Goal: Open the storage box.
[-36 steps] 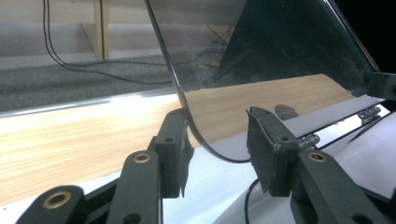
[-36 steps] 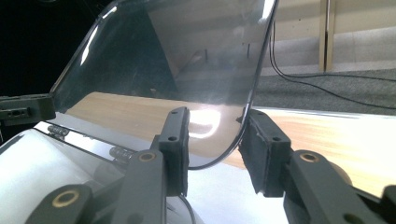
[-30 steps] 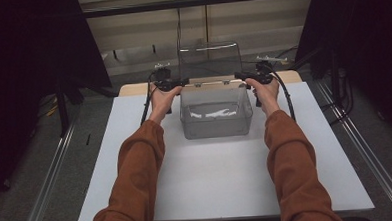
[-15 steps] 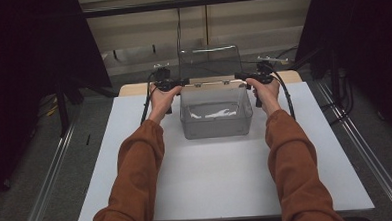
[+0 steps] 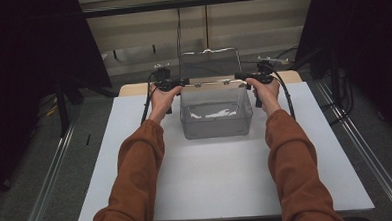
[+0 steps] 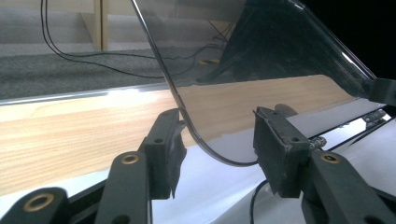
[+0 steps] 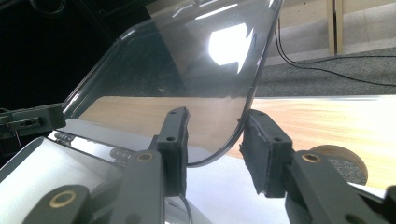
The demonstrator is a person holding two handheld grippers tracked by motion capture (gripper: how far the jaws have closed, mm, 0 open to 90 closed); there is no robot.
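Two arms in orange sleeves (image 5: 136,163) reach up from the near edge of the white tabletop (image 5: 212,175). The near half of that white top is bare.

Farther up sits a clear plastic box (image 5: 215,113). It stands near the far edge of the tabletop, right between the two hands. Something white lies at the bottom of the box, but it is too blurry to tell what it is.

The left hand (image 5: 162,98) is just beside the left side of the box, and the right hand (image 5: 264,91) is just beside the right side. Each one holds a black tool.

The clear lid (image 5: 209,65) stands up at the back of the box, tilted a little away. The left hand-held gripper (image 6: 217,147) has the left bottom corner of the lid between its jaws. One pad touches the edge of the lid and the other pad stands away from it, so the jaws are spread. They have just been opening. The right hand-held gripper (image 7: 215,149) has the right bottom corner of the lid between its jaws. Its jaws are spread too, and one pad is right at the lid's edge.

Behind the box is a strip of light wood (image 5: 133,89). Past that is grey floor (image 5: 146,57) with black cables (image 5: 178,26).
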